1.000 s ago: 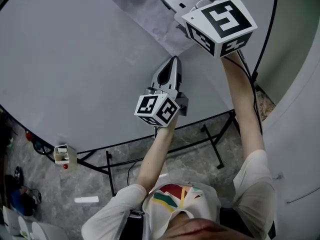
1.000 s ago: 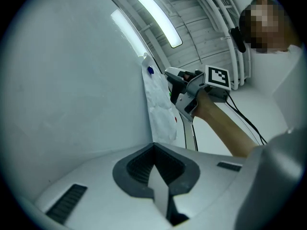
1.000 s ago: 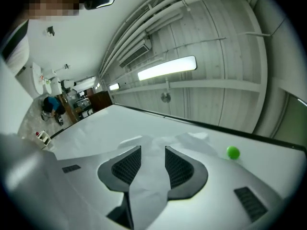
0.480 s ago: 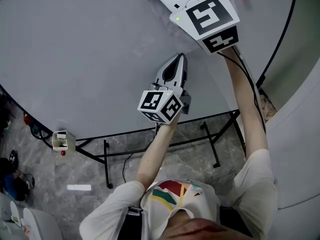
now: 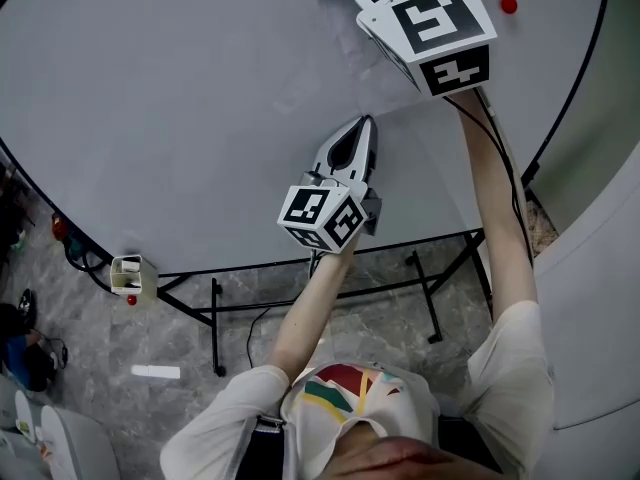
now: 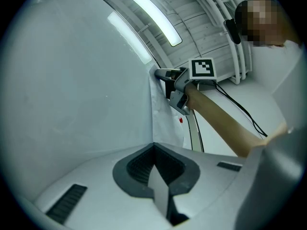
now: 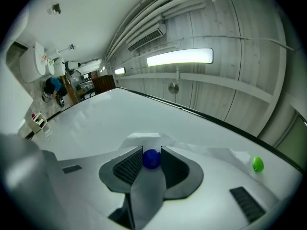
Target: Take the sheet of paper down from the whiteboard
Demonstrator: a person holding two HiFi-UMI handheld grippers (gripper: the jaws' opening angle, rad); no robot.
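Step in hand: freeing the sheet of paper [image 6: 166, 115] from the whiteboard [image 5: 180, 118]; sheet not yet down.

Sheet lies flat against the whiteboard's upper right part, hanging from the top edge down toward the middle; a blue magnet [image 7: 152, 159] pins its top.

Right gripper [image 7: 151, 152]: up at the whiteboard's top edge; jaws have just been closing, part-way in; the blue magnet sits between the pads, which look to touch it on both sides; judged a grip on the magnet.

Left gripper [image 6: 154, 146]: near the whiteboard's middle; jaws fully together; the sheet's lower corner runs straight into their seam, so judged pinched there.

Other magnets on the whiteboard: green magnet [image 7: 258, 164] near the top edge, beside the sheet; red magnet [image 5: 509, 5] toward the upper right rim; neither looks to hold the sheet, though not certain.

Next move (judgement): pull the blue magnet straight off the whiteboard with a firm grip; round and likely to slip; keep the lower corner held so the sheet does not drop or curl; then draw the sheet away.

Containers: small white holder [image 5: 127, 276] at the whiteboard's lower left rim; contents too small to tell.
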